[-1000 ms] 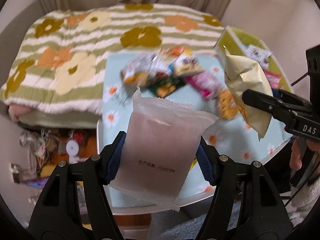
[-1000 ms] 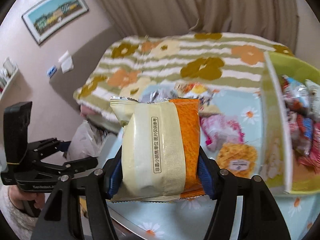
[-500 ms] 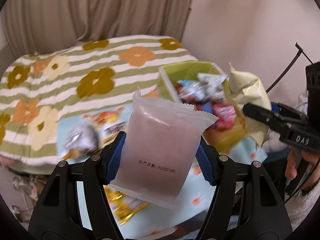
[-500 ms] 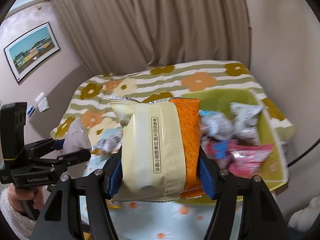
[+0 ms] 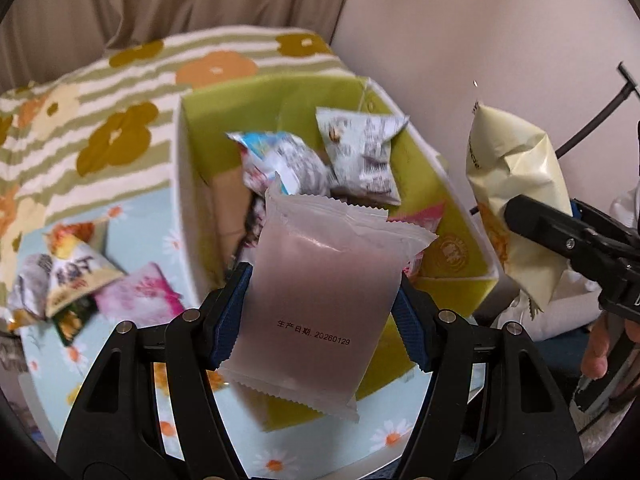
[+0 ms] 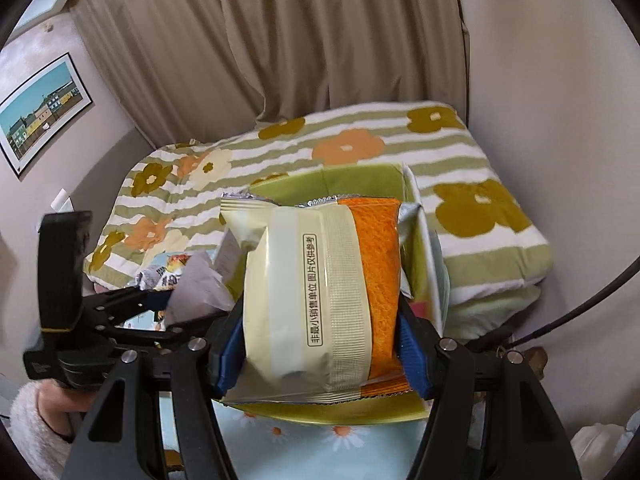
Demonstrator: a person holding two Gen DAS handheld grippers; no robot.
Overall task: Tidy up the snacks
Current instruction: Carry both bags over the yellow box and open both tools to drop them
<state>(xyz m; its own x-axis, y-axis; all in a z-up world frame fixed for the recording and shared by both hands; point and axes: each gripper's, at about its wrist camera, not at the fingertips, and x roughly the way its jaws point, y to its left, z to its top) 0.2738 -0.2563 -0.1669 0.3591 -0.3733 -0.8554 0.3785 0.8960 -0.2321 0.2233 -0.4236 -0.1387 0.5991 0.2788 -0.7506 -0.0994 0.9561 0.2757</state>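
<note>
My left gripper [image 5: 322,320] is shut on a frosted pale pink packet [image 5: 320,300] and holds it above the near end of a green box [image 5: 440,208] that holds several snack packets [image 5: 356,152]. My right gripper [image 6: 320,344] is shut on a cream and orange packet [image 6: 316,300], also seen at the right of the left wrist view [image 5: 516,184], just right of the box. In the right wrist view the green box [image 6: 352,178] lies behind the packet and is mostly hidden.
Several loose snack packets [image 5: 80,272] lie on the blue daisy tablecloth [image 5: 132,224] left of the box. A striped flower blanket [image 6: 360,148] covers the bed behind the table. Curtains and a wall close off the back and right.
Both grippers swung right, from over the loose snack pile to the green box, which is now close and centred. Both packets stay gripped.
</note>
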